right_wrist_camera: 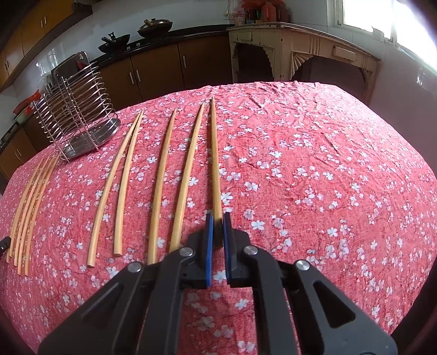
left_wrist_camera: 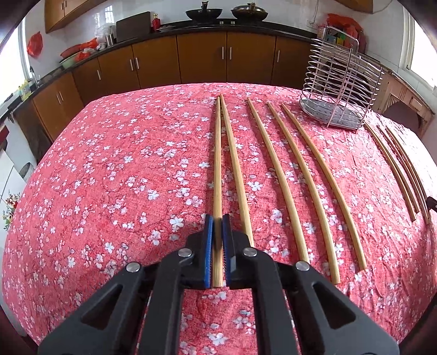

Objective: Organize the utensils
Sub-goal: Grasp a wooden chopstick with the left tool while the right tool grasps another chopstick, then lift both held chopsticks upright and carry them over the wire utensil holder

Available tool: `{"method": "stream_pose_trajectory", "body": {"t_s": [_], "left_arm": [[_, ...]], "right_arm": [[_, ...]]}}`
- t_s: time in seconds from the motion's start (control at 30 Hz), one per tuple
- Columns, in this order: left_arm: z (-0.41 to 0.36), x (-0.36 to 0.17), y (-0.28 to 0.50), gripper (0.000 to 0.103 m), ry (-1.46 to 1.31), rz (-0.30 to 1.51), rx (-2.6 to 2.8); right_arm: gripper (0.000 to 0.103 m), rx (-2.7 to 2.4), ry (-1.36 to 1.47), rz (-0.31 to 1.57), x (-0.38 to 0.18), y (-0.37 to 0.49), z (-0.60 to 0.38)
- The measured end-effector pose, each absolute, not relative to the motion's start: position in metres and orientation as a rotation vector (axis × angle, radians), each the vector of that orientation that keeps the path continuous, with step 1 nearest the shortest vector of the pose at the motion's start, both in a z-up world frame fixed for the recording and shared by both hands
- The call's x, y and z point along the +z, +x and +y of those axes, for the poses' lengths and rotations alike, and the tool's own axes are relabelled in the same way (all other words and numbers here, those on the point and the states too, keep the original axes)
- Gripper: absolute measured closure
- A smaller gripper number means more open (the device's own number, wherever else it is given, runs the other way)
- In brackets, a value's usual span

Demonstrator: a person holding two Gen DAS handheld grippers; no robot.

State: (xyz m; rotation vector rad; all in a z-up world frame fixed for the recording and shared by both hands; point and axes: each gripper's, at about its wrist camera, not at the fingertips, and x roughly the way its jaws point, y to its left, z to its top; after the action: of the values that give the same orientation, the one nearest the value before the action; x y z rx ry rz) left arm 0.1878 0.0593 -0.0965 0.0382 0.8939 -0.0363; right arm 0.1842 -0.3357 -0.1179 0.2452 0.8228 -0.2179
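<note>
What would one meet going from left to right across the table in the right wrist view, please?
A bunch of thin chopsticks → wire utensil rack → a pair of chopsticks touching at the far tips → a single chopstick → another chopstick → the chopstick gripped by the right gripper → bare floral tablecloth.

A home kitchen: brown cabinets [left_wrist_camera: 202, 57], woks [left_wrist_camera: 203, 13] on the counter (floral tablecloth [left_wrist_camera: 109, 177] too).
</note>
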Motion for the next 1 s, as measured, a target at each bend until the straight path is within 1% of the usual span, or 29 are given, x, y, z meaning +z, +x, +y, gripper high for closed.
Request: {"method": "stream_pose_trajectory", "body": {"t_s": [0.2,0.7,0.83,1.0], "left_arm": [[0.07,-0.085,0.183,0.096,-0.003,0.866,-0.041],[0.103,0.005,0.175,0.096,-0.188,0.504,-0.034],[0.103,0.02,0.181,0.096,-0.193,0.45,-0.017],[0.103,0.034,0.195,0.096,-0.186,0.425,0.011]], "right_arm": [[0.095,-0.216,0.245,0.723,-0.094,0.167,-0.341],[0.095,-0.224,0.248,0.373,-0.009,0.146,-0.353],[0.095,-0.224,0.255,0.31,0.007,0.153,-0.356],[0.095,-0.214,0.262,0.256,0.024,0.169,-0.36]]}}
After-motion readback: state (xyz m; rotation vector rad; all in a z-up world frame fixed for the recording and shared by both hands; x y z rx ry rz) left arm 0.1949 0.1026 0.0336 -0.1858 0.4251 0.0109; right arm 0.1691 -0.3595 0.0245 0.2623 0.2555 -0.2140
